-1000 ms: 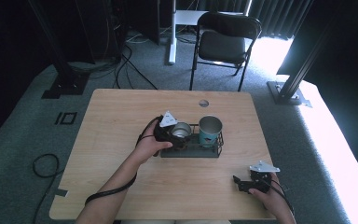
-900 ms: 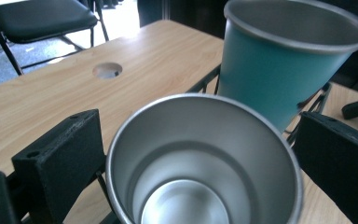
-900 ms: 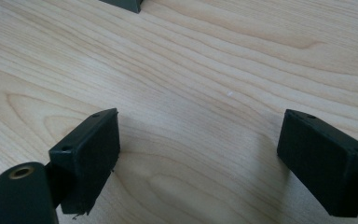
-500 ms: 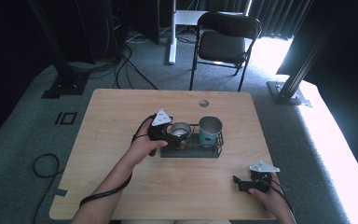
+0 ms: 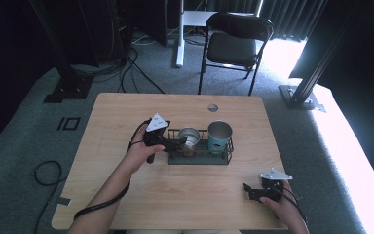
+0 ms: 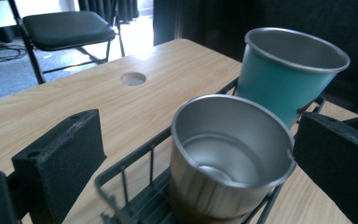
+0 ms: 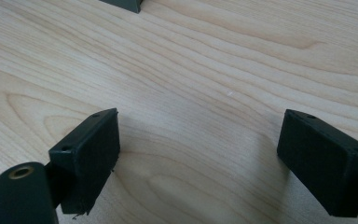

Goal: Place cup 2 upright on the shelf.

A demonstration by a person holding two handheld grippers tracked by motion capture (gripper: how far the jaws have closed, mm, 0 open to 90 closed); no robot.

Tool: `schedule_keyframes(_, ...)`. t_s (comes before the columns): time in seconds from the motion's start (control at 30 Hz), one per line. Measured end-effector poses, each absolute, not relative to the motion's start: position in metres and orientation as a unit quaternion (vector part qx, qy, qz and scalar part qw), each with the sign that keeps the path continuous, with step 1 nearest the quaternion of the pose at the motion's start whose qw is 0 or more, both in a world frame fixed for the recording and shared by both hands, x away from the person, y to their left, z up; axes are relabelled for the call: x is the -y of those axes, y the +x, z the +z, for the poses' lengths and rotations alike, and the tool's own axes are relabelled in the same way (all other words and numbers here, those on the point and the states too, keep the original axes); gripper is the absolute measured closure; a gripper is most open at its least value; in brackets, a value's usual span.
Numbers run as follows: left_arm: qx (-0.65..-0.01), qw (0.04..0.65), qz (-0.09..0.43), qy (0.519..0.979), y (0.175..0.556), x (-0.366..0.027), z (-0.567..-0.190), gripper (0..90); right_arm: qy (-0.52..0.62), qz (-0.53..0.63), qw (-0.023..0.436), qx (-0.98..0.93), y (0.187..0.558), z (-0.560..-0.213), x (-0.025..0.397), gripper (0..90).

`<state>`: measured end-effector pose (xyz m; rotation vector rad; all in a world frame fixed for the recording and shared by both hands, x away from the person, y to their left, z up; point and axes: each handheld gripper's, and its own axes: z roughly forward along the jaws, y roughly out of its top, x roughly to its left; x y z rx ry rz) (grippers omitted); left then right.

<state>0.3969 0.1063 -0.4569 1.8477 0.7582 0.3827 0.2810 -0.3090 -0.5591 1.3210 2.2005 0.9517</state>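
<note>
Pale wood makes up the surface [image 5: 126, 117], which sits on a grey carpet. Closest to the person, the right tool [image 5: 253, 191] rests low near the front right corner, with its jaws wide apart and bare wood between them. Farther in, the left tool [image 5: 175, 145] is at the left end of a dark wire rack [image 5: 202, 158] — its jaws are apart too, one on each side of a shiny steel cup [image 6: 230, 154] but not squeezing it. That cup stands inside the rack. Just beside it, also in the rack, stands a teal cup [image 5: 219, 136]. Past the surface, on the carpet, is a black folding chair [image 5: 236, 46].
</note>
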Motion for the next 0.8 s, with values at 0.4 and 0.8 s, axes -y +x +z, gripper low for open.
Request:
schedule_keyframes(0.4, -0.332, 0.52, 0.172, 0.768, 0.394, -0.128, -0.457, 2.7, 0.473, 0.341, 0.201, -0.787, 0.281, -0.559, 0.309, 12.6)
schedule_keyframes(0.8, -0.346, 0.508, 0.183, 0.767, 0.392, -0.148, -0.46, 2.7, 0.473, 0.341, 0.201, -0.787, 0.281, -0.559, 0.309, 12.5)
